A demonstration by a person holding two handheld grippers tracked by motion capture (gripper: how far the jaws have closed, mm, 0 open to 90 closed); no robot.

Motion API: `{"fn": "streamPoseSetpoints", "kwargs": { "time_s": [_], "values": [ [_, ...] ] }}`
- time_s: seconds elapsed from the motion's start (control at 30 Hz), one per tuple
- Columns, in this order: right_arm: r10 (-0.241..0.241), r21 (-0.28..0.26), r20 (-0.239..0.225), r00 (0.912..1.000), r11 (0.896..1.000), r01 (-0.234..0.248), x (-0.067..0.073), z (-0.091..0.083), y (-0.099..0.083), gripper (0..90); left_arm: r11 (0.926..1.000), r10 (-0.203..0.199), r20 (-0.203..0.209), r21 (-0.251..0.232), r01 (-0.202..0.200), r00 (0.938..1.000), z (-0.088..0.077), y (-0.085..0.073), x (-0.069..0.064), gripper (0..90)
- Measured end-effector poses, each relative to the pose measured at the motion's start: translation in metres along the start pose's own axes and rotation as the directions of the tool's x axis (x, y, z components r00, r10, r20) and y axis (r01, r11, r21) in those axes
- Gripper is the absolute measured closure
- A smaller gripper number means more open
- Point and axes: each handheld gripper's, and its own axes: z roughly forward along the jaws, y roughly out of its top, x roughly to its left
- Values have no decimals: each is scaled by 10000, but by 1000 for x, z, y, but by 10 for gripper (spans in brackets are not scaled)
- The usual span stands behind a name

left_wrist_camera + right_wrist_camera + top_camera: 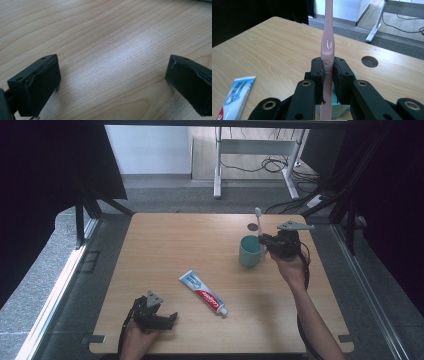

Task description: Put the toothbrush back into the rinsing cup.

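Clamping my right gripper [328, 75] jaws on a slim glossy pink plastic toothbrush [327, 45], upright over the teal cup [249, 251]; left gripper [112, 82] jaws apart above the bench [165, 240].

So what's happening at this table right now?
A person works with a gripper in each hand. The right gripper is shut on a pink toothbrush, holding it upright over the teal cup. The left gripper rests open near the table's front edge. A toothpaste tube lies flat between them.
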Motion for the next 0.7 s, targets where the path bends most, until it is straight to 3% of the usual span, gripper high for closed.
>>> {"fn": "streamPoseSetpoints", "kwargs": {
  "time_s": [0.7],
  "values": [
    [-9, -609, 300, 9995, 9981, 27, -1, 18, 18, 786, 10000, 1, -10, -3, -1, 10000, 0, 0, 0, 0]
  ]
}}
